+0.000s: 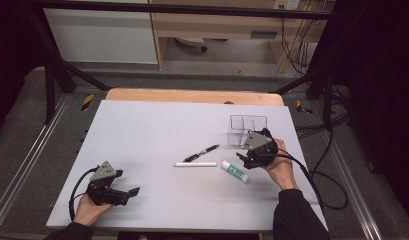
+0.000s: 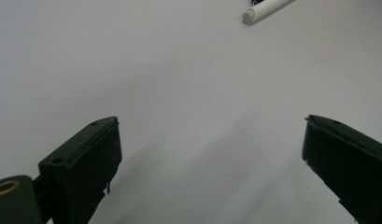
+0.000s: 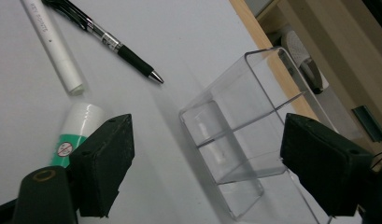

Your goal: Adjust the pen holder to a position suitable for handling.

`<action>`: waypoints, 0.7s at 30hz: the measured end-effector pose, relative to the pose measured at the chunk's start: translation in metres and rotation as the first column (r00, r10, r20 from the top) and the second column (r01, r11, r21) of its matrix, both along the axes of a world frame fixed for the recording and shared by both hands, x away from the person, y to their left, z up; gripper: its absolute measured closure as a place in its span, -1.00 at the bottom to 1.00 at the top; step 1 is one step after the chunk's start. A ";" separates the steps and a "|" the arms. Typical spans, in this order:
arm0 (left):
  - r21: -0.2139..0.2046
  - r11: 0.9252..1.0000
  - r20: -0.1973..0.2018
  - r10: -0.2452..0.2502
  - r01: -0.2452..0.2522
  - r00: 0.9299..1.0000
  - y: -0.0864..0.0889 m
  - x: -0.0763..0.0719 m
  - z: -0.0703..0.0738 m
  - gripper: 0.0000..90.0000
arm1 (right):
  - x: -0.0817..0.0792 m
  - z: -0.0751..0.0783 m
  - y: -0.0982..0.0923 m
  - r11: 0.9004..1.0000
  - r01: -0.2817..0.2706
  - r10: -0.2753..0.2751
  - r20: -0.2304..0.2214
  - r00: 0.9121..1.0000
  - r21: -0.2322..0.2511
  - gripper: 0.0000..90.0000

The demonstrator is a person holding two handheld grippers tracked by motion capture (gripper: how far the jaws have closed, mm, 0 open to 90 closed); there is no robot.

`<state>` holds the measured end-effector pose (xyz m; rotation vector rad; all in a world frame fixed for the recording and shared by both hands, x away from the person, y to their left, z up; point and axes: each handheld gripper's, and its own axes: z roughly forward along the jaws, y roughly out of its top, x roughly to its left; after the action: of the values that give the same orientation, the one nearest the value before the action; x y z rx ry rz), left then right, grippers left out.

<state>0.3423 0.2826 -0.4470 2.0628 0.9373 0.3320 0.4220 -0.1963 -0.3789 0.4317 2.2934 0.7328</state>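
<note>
Nearest the lens in the right gripper view stand the two black jaws of the right gripper (image 3: 205, 163), spread apart with nothing clamped; the clear organizer box (image 3: 244, 135) sits between and beyond them at centre right of that frame. In the high view the right gripper (image 1: 240, 156) is at right of centre, just below the box (image 1: 248, 129).

On the grey worktop (image 1: 142, 145), the box is the largest item: thin, see-through plastic with inner dividers, likely light, rigid, slick and easily tipped or cracked. A wall or a divider looks the best place to pinch it, gently.

Next down in size, the white stick (image 3: 52, 44) and black pen (image 3: 102, 37) lie upper left: slim, stiff, prone to rolling. The glue stick (image 3: 76, 130), lower left, is short, round and smooth; grip across its middle.

At lower left of the high view, the left gripper (image 1: 134, 192) rests released, its jaws wide over bare worktop.
</note>
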 end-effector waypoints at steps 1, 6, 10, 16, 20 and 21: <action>0.000 1.000 0.001 0.000 0.000 1.000 0.000 0.000 0.000 -0.90 | 0.001 0.001 0.000 1.000 -0.001 0.001 0.004 1.000 -0.008 -0.57; 0.001 1.000 0.001 0.000 0.000 1.000 0.000 0.000 0.000 -0.90 | 0.009 0.002 -0.002 0.999 0.002 -0.001 0.027 1.000 -0.040 -0.49; 0.000 1.000 0.002 0.001 -0.001 1.000 0.000 0.000 0.000 -0.90 | 0.015 0.002 -0.002 0.998 0.000 0.003 0.037 0.999 -0.060 -0.41; 0.001 1.000 0.001 0.000 0.000 1.000 0.000 0.000 0.000 -0.90 | 0.023 -0.001 -0.002 0.995 0.002 0.002 0.040 0.999 -0.095 -0.28; 0.003 1.000 0.000 -0.002 0.002 1.000 0.000 0.000 0.000 -0.90 | 0.026 -0.003 -0.003 0.994 0.003 0.002 0.047 0.999 -0.110 -0.20; 0.004 1.000 0.000 -0.003 0.003 1.000 0.000 0.000 0.000 -0.90 | 0.029 -0.005 -0.003 0.992 0.006 -0.001 0.038 0.999 -0.123 -0.17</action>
<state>0.3424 0.2825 -0.4470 2.0673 0.9347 0.3326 0.4515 -0.1989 -0.3836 0.3612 2.2868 0.5889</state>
